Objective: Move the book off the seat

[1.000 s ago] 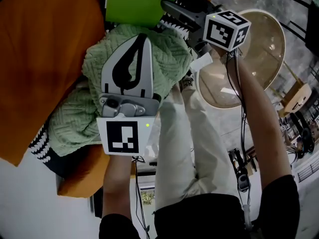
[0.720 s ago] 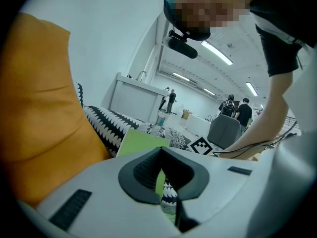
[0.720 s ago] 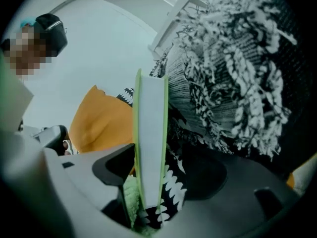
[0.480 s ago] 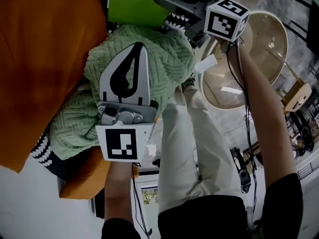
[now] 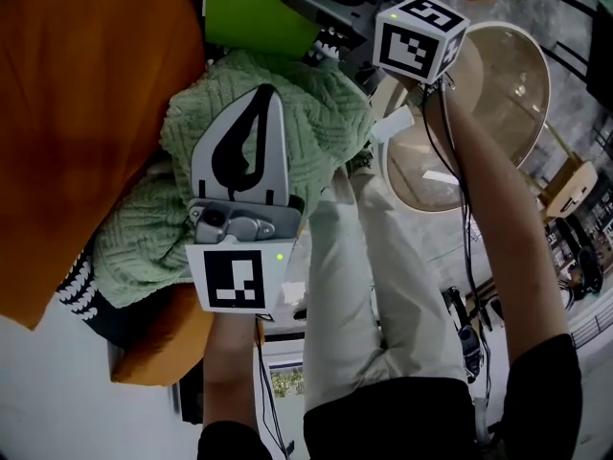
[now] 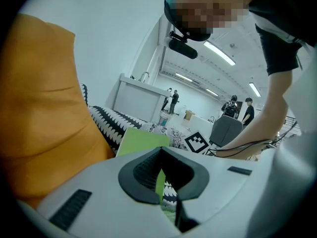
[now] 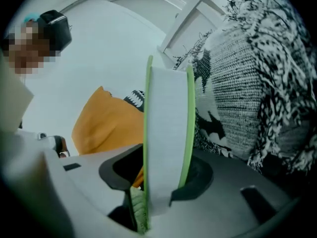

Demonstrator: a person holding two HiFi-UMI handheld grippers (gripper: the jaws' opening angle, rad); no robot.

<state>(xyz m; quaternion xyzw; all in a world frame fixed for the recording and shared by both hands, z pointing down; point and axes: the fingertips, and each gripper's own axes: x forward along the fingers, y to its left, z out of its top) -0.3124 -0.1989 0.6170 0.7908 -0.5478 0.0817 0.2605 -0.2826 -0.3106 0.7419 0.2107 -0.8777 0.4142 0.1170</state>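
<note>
A bright green book stands on edge on the seat at the top of the head view, behind a green knitted blanket. My right gripper reaches in from the right. Its jaws are closing, and the book's page edge fills the space between them with both covers against the pads. My left gripper hovers over the blanket, jaws together and empty. Past its tips, the left gripper view shows the book.
An orange cushion fills the left side of the seat. A black-and-white patterned cushion lies right of the book. A round glass-topped table stands at the right, beside the person's legs.
My right gripper has slid left, further along the book's edge. The left gripper has barely shifted above the blanket.
</note>
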